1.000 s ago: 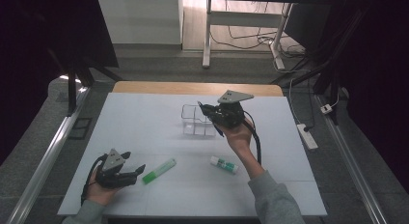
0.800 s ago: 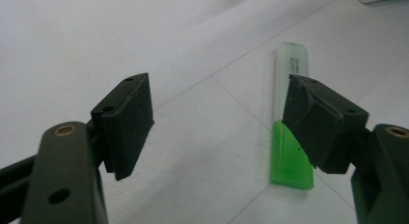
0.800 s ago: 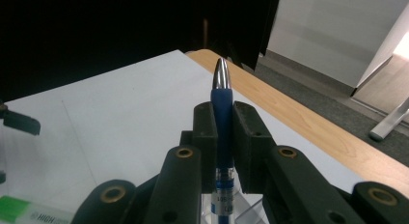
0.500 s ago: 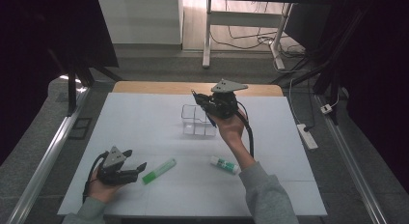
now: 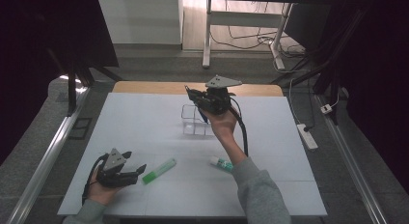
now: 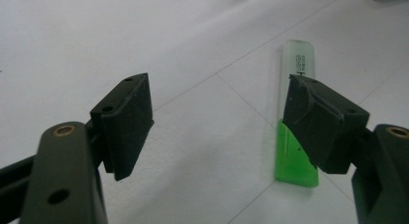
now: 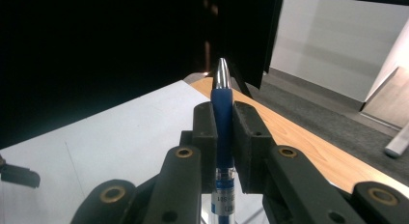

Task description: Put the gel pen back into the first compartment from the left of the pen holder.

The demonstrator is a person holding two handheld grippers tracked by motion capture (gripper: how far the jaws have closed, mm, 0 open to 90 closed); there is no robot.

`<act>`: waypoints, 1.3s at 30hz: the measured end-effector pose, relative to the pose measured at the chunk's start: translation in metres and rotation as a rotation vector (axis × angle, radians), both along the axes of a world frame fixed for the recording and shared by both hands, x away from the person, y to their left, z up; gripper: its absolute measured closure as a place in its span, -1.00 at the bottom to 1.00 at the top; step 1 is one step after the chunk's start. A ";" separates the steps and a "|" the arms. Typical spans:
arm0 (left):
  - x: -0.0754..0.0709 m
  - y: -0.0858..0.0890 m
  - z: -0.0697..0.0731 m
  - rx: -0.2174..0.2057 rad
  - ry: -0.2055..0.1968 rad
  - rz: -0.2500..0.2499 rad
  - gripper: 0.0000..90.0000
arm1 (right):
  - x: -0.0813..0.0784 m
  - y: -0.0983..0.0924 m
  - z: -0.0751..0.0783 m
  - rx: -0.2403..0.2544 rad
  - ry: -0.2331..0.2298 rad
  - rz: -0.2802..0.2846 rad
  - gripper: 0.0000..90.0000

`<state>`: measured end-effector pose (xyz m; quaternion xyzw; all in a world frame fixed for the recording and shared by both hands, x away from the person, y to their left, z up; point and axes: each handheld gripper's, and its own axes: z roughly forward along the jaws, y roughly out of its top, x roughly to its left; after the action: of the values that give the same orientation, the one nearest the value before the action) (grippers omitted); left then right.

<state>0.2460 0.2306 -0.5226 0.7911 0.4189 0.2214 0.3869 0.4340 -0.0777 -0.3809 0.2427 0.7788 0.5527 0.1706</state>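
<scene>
right claw (image 7: 223, 132) clamped on blue pen (image 7: 223, 96), above clear organizer box (image 5: 195, 121) mid-worktop, not in yet | left claw (image 6: 219, 120) open beside green marker (image 6: 295, 137), near edge | glue stick (image 5: 221, 162) left

I read this as a lab or recording room, not a home. My work surface is a table (image 5: 144, 118) covered in plain white sheeting, its wooden edge (image 5: 144, 87) showing at the far side. Dark curtains (image 5: 43, 35) close off left and right. Metal rails (image 5: 43, 161) run along the grey floor on both sides. Beyond the far edge stands a bench frame (image 5: 207, 35) with loose cables (image 5: 260, 40), and a power strip (image 5: 307, 136) lies on the floor at right.
</scene>
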 end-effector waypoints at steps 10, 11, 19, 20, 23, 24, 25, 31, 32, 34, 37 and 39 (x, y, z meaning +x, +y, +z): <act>-0.004 0.002 0.000 0.009 0.002 0.005 -0.42 | 0.009 0.024 -0.008 0.007 -0.005 0.019 0.79; -0.004 0.002 -0.001 0.010 0.002 0.005 -0.42 | 0.010 0.025 -0.009 0.009 -0.005 0.020 0.78; -0.005 0.002 -0.001 0.015 0.004 0.007 -0.43 | 0.021 0.030 -0.012 0.047 -0.002 0.007 0.78; -0.005 0.002 -0.001 0.015 0.004 0.007 -0.42 | 0.022 0.030 -0.012 0.052 -0.001 0.005 0.78; -0.004 0.002 -0.001 0.018 0.005 0.005 -0.43 | 0.026 0.031 -0.014 0.060 0.002 -0.004 0.78; -0.004 0.001 -0.001 0.018 0.006 0.004 -0.43 | 0.026 0.031 -0.014 0.060 0.002 -0.004 0.78; -0.004 0.001 -0.002 0.018 0.008 0.003 -0.42 | 0.028 0.032 -0.015 0.063 0.002 -0.007 0.78; -0.004 0.001 -0.002 0.021 0.011 0.001 -0.43 | 0.035 0.036 -0.018 0.065 0.003 -0.015 0.78; -0.004 0.001 -0.003 0.021 0.012 0.001 -0.43 | 0.037 0.038 -0.018 0.063 -0.001 -0.014 0.78; -0.004 0.001 -0.003 0.023 0.015 0.000 -0.43 | 0.038 0.040 -0.018 0.062 -0.001 -0.016 0.78; -0.004 0.001 -0.003 0.024 0.016 -0.002 -0.43 | 0.042 0.042 -0.020 0.063 -0.002 -0.017 0.78; -0.004 0.001 -0.003 0.025 0.017 -0.004 -0.43 | 0.043 0.043 -0.021 0.066 -0.001 -0.019 0.78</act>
<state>0.2425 0.2313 -0.5258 0.7985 0.4180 0.2191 0.3736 0.4774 -0.0345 -0.4017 0.2554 0.7577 0.5766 0.1679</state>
